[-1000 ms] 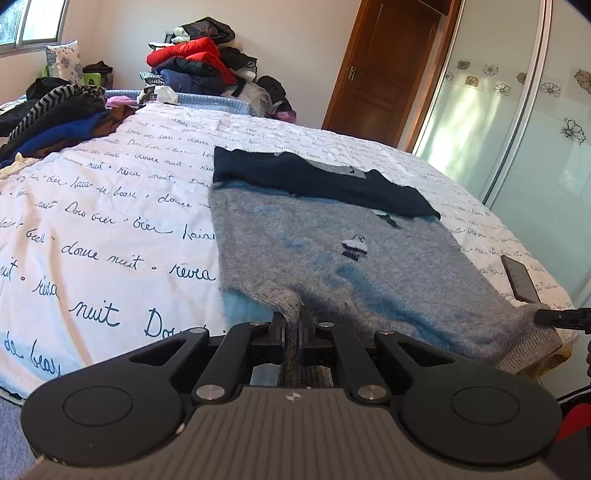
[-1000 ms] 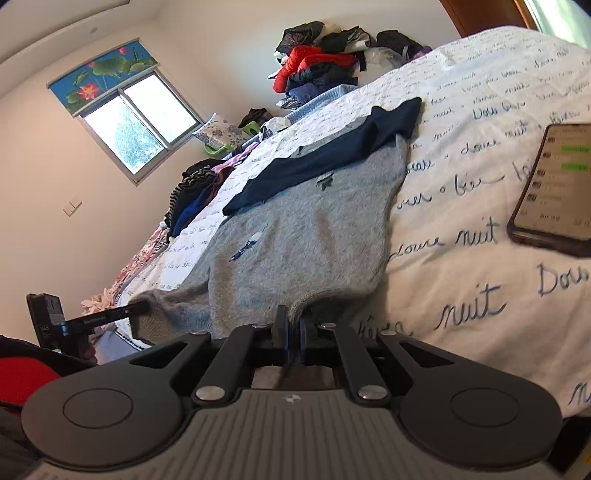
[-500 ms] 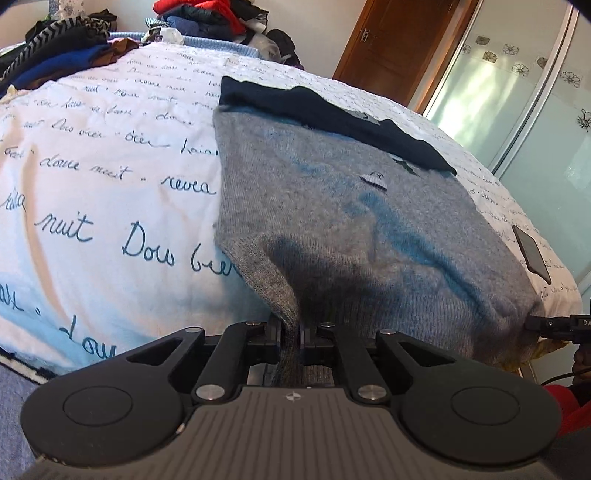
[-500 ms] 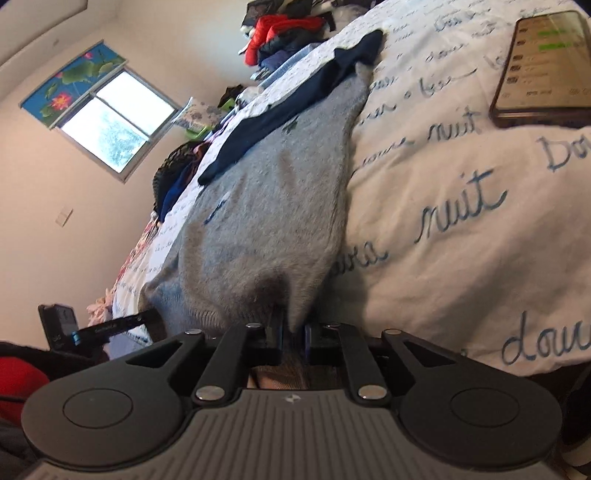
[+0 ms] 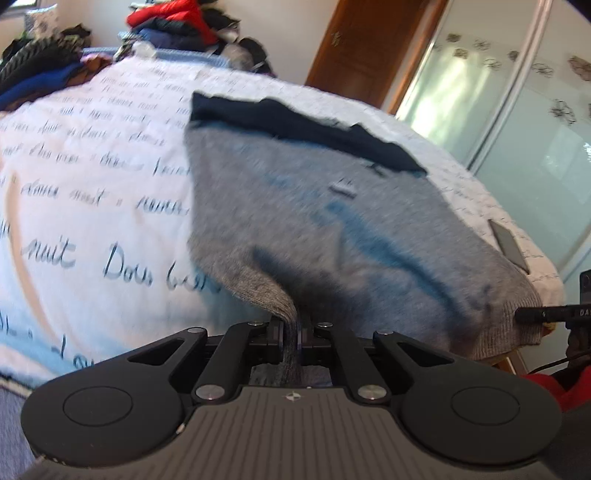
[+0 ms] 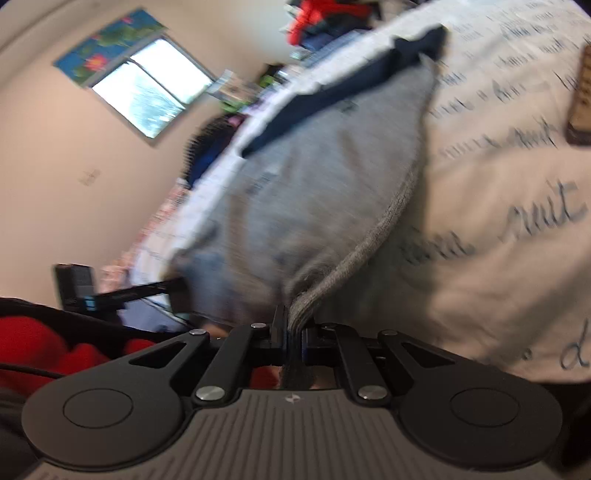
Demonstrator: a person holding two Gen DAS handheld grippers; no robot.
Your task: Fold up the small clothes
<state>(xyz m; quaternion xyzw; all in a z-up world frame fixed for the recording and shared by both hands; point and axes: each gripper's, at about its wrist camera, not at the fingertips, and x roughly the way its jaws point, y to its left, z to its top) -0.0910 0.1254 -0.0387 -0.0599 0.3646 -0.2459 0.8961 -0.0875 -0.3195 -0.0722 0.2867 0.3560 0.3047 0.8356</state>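
Here the grey sweater [image 5: 332,229] lies flat on the bed cover [image 5: 92,184], its length running away from the near edge, navy collar end farthest. Both grippers angle down at that hem: left gripper [image 5: 291,334] and right gripper [image 6: 293,338] each pinched tight on a hem corner.

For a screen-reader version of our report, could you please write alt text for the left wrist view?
The left tool is shut on the near hem of a grey sweater spread on a bed whose white cover has blue handwriting. The right tool pinches the hem's other corner, beside a phone; piled clothes and a wooden door lie beyond.
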